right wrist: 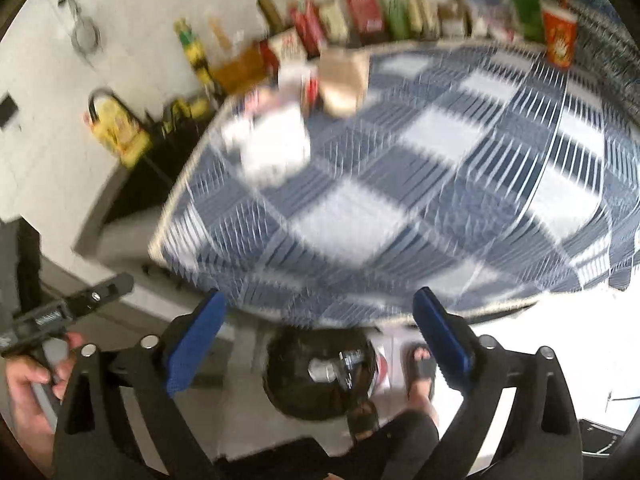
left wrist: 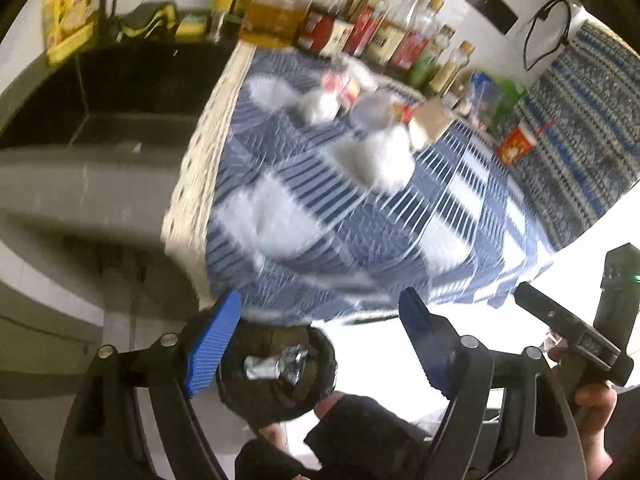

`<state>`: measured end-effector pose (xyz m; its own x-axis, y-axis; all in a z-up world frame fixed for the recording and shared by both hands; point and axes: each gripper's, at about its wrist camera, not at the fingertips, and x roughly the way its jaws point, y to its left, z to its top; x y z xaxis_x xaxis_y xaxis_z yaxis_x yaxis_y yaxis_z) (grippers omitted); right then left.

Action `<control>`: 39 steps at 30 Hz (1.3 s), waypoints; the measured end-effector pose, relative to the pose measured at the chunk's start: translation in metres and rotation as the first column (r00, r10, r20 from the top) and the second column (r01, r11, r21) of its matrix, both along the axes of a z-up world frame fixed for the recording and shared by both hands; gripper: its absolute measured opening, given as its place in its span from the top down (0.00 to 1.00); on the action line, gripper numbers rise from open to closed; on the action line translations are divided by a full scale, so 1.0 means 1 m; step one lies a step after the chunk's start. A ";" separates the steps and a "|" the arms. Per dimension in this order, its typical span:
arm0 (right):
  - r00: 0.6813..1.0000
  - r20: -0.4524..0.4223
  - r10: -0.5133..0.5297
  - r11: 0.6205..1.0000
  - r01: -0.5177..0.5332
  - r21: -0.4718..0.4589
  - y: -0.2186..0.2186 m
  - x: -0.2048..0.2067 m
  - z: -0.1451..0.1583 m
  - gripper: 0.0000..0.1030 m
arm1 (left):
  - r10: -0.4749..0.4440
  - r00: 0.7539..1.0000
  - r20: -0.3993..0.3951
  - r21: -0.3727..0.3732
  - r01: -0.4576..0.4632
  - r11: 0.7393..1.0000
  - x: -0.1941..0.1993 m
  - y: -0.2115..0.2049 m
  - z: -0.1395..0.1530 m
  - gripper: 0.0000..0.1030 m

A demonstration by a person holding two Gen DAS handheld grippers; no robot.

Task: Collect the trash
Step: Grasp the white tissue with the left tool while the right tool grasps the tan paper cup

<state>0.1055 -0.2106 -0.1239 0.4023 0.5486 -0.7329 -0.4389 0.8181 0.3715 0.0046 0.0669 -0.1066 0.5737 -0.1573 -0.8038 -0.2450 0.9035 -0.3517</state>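
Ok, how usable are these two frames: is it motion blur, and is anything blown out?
Left wrist view: the checked tablecloth and bottles are smeared by motion, the left gripper stays sharp, and the floor at right is overexposed. Right wrist view: the same smear across the cloth, the right gripper is crisp, and the bin below is readable.

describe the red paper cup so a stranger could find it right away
Start at the blue-and-white checked tablecloth and follow the row of bottles along its far edge. The red paper cup stands at the right end, the only open-topped container there.
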 end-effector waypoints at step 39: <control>0.987 -0.135 0.088 0.981 -0.062 0.184 0.061 0.248 -0.013 0.05 | 0.037 0.997 -0.065 0.136 -0.028 0.990 0.171 -0.056 -0.002 0.07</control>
